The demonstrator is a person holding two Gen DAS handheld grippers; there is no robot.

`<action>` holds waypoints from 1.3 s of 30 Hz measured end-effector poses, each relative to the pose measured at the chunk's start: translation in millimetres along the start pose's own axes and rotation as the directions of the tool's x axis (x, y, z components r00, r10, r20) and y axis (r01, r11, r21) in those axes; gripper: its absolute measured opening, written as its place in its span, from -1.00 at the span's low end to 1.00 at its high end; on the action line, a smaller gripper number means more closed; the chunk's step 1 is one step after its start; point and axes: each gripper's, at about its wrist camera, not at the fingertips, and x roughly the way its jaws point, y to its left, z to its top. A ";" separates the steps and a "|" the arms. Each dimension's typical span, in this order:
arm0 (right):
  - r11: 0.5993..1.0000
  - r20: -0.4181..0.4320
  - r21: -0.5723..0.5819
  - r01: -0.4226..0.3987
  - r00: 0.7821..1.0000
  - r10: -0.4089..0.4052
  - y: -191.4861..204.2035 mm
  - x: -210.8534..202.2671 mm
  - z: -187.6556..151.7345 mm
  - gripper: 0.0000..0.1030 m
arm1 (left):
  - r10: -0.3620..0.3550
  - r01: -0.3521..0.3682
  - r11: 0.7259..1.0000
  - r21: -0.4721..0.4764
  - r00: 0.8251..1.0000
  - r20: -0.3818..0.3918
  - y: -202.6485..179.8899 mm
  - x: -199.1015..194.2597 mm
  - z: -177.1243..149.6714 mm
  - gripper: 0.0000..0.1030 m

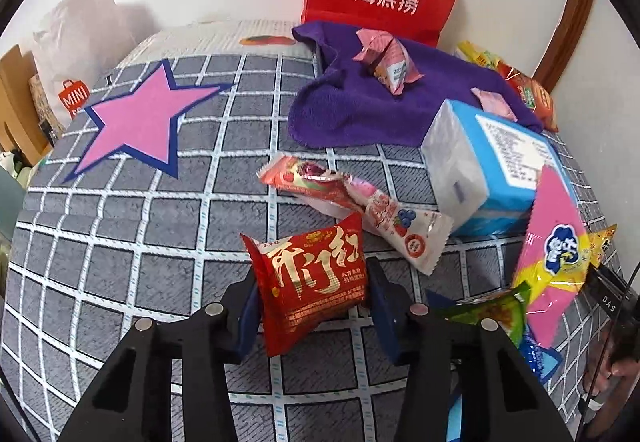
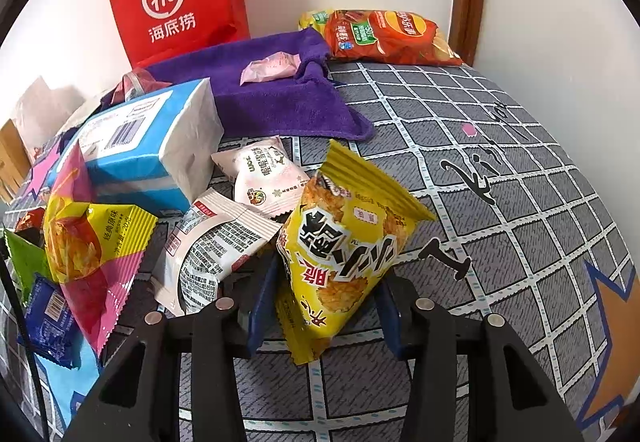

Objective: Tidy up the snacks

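Left wrist: left tool grips one red packet; right tool one yellow packet.

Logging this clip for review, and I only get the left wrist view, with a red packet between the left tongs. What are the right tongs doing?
Observer: The right tongs are closed on a yellow snack bag.
Operator: Anything close beside that bag?
Observer: A white packet with dense black print lies just to its left.
Operator: And on its other side?
Observer: Checked bedspread with black lettering printed across it.
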 end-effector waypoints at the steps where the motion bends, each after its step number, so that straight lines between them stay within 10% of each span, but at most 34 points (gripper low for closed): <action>1: 1.000 0.000 0.001 0.001 1.000 -0.001 -0.3 -0.8 -0.2 -0.14 | -0.002 0.002 1.000 0.001 1.000 0.004 0.1 -2.6 0.7 -0.13; 39: 0.992 0.201 0.127 0.009 0.979 -0.034 45.0 -108.3 94.6 -0.16 | -0.164 0.148 0.976 0.158 0.982 0.098 -33.2 -52.3 106.7 -0.13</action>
